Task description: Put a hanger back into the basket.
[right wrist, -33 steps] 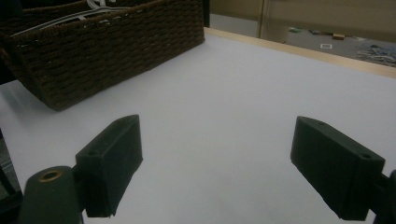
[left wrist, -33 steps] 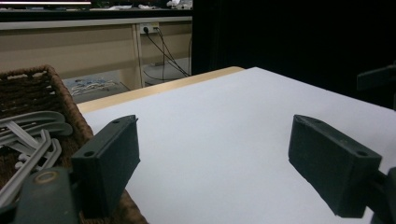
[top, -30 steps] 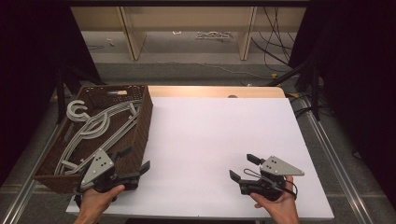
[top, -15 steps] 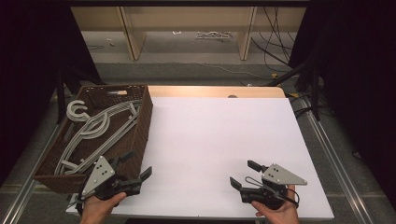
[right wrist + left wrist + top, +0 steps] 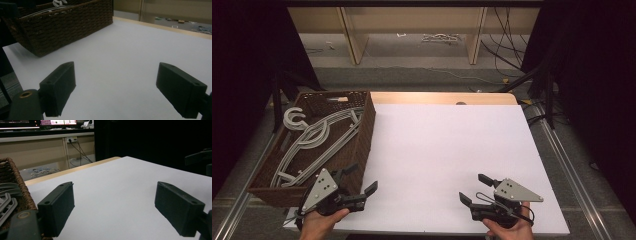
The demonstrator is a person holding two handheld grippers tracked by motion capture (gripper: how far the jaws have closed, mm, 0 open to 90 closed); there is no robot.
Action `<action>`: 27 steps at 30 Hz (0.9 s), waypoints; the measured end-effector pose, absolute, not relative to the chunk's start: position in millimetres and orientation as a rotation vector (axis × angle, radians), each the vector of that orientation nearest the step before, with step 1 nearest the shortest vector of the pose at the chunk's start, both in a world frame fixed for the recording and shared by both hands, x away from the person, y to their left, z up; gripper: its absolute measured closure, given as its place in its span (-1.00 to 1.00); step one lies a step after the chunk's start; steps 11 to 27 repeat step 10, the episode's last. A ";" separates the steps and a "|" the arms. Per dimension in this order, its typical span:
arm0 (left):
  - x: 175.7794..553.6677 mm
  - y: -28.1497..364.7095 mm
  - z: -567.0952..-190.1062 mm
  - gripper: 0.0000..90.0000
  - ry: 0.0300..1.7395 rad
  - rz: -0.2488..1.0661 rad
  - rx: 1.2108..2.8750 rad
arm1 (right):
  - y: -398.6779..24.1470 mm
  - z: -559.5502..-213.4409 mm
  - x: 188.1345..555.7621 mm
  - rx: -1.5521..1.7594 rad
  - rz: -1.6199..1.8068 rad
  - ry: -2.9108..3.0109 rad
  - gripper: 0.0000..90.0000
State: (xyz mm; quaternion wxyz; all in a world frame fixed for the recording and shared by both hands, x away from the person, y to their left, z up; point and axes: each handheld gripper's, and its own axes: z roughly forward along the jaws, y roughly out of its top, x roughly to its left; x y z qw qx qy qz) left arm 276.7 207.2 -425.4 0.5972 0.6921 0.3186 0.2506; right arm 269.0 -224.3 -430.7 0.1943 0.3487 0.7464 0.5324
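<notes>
Grey hangers [image 5: 314,140] piled in wicker basket [image 5: 364,131], far left of table. Likely light, stiff, slick plastic (tangle risk); take hold at hook neck. Left gripper [image 5: 360,181] released, empty, beside basket's near corner; right gripper [image 5: 474,188] released, empty, near right.

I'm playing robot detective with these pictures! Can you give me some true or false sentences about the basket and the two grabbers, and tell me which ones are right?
1. The brown basket has grey hangers in it. True.
2. The left gripper is squeezing a hanger. False: its jaws are open and hold nothing.
3. The right gripper is open. True.
4. The basket sits at the right side of the white table top. False: it sits at the left side.
5. The right gripper is inside the basket. False: it is over the table's near right part.
</notes>
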 end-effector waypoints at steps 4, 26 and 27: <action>277.2 207.0 -425.5 -0.65 0.741 0.581 1.606 | -223.5 -431.4 269.2 0.970 1.494 2.097 -0.62; 277.4 206.8 -425.5 -0.65 0.742 0.580 1.605 | -222.7 -431.9 270.0 0.962 1.483 2.099 -0.62; 277.4 206.8 -425.5 -0.65 0.742 0.580 1.605 | -222.7 -431.9 270.0 0.962 1.483 2.099 -0.62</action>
